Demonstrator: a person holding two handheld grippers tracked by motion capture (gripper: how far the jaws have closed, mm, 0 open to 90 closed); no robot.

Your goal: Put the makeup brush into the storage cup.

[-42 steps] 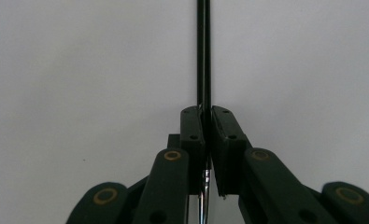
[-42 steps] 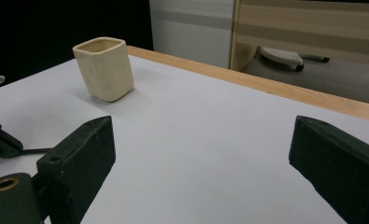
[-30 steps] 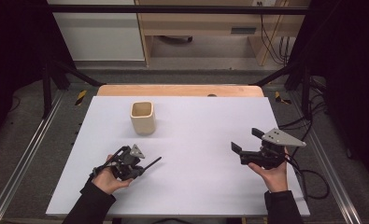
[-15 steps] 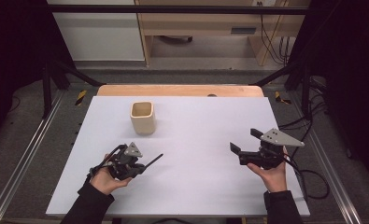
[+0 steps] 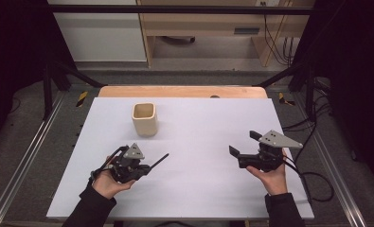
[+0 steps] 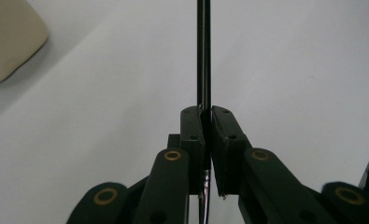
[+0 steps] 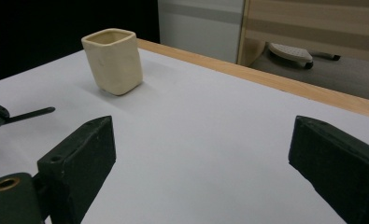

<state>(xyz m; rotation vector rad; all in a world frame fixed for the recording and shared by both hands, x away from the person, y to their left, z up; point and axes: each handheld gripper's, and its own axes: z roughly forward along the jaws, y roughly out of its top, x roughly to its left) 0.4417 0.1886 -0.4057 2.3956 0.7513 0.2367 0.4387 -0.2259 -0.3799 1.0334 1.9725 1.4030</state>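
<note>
A cream square-mouthed cup (image 5: 144, 118) stands upright on the white table top (image 5: 199, 189), left of the middle toward the far side. My left gripper (image 5: 146, 167) is at the near left, shut on a thin black rod (image 5: 160, 160) that points right and away. In the left gripper view the pads (image 6: 194, 128) pinch the rod (image 6: 203, 51), and the cup (image 6: 9, 42) sits at the upper left corner. My right gripper (image 5: 244, 143) is held at the near right, open with nothing between its jaws. The right gripper view (image 7: 205, 140) faces the cup (image 7: 113, 60) and the rod's tip (image 7: 32, 113).
A wooden strip (image 5: 184, 91) runs along the table's far edge. Metal rails (image 5: 28, 161) flank both sides, and cables (image 5: 312, 179) trail off at the right. Cabinets and a shelf stand beyond the table. Bare white surface lies between the two grippers.
The left gripper has shifted slightly, and the rod's tip has swung a little toward the far side. The right gripper has stayed in place.
</note>
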